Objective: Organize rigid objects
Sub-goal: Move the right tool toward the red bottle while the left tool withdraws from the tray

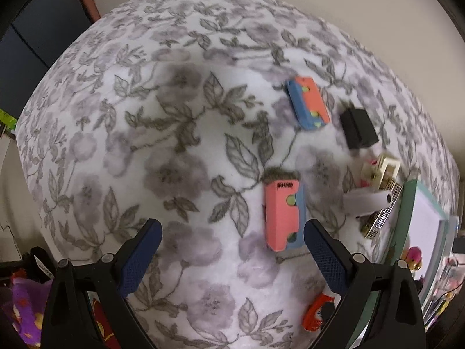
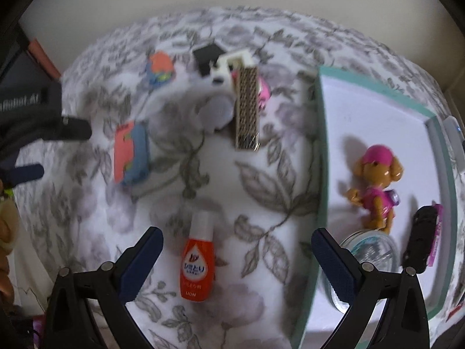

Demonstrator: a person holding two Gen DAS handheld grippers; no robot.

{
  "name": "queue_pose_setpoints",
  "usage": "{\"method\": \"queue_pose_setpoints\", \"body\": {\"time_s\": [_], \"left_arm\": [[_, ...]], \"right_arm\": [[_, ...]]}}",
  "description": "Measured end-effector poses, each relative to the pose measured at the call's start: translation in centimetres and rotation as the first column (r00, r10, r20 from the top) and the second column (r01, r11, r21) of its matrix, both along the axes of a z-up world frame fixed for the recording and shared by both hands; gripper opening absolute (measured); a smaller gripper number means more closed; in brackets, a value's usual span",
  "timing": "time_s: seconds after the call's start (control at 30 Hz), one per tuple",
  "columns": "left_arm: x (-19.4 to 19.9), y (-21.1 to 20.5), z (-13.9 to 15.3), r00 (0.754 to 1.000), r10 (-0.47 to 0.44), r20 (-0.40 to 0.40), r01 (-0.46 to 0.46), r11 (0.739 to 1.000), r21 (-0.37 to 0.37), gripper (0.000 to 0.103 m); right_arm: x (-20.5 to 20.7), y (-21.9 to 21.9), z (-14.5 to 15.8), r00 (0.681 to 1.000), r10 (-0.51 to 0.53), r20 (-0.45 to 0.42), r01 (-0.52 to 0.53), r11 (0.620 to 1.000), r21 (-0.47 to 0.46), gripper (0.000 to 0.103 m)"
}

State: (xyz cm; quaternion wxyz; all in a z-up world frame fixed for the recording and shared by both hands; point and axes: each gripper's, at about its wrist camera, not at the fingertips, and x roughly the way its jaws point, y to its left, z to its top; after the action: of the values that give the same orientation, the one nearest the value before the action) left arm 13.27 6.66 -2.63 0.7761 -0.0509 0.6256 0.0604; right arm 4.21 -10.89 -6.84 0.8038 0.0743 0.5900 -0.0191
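Observation:
My left gripper [image 1: 232, 232] is open and empty above the floral cloth; a pink-and-blue block [image 1: 283, 213] lies just beyond its right finger. A second pink-and-blue block [image 1: 308, 102] and a black block [image 1: 358, 128] lie farther off. My right gripper [image 2: 237, 241] is open and empty, with an orange bottle [image 2: 198, 260] lying between its fingers. In the right wrist view I see the near pink-and-blue block [image 2: 130, 152], a gold patterned box [image 2: 247, 109], the black block [image 2: 207, 55] and a teal-rimmed white tray [image 2: 321, 151] holding a toy dog [image 2: 376, 186].
The tray also holds a clear round lid [image 2: 369, 250] and a black-and-pink object [image 2: 421, 240]. A white cylinder [image 1: 366, 200] and a cream frame piece [image 1: 380, 171] lie by the gold box [image 1: 380, 218]. The orange bottle [image 1: 316, 312] shows low in the left view. The left gripper's fingers [image 2: 37, 151] show at the left edge.

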Motion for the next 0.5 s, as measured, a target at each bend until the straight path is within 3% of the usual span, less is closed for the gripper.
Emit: {"method": "queue_pose_setpoints", "body": {"time_s": [0.23, 0.3, 0.5], "left_arm": [[0.5, -1.0, -1.3, 0.999, -0.036, -0.026, 0.035, 0.999, -0.012, 0.098], [0.7, -1.4, -1.6, 0.999, -0.046, -0.024, 0.045, 0.999, -0.024, 0.098], [1.3, -2.3, -2.7, 0.998, -0.067, -0.017, 0.066, 0.997, -0.036, 0.098]], "right_arm": [[-0.6, 1.7, -1.5, 0.998, 0.045, -0.035, -0.047, 0.998, -0.045, 0.098], [-0.8, 2.1, -1.7, 0.998, 0.054, -0.037, -0.056, 0.997, -0.057, 0.090], [-0.9, 2.3, -1.9, 0.998, 0.048, -0.038, -0.050, 0.997, -0.057, 0.078]]}}
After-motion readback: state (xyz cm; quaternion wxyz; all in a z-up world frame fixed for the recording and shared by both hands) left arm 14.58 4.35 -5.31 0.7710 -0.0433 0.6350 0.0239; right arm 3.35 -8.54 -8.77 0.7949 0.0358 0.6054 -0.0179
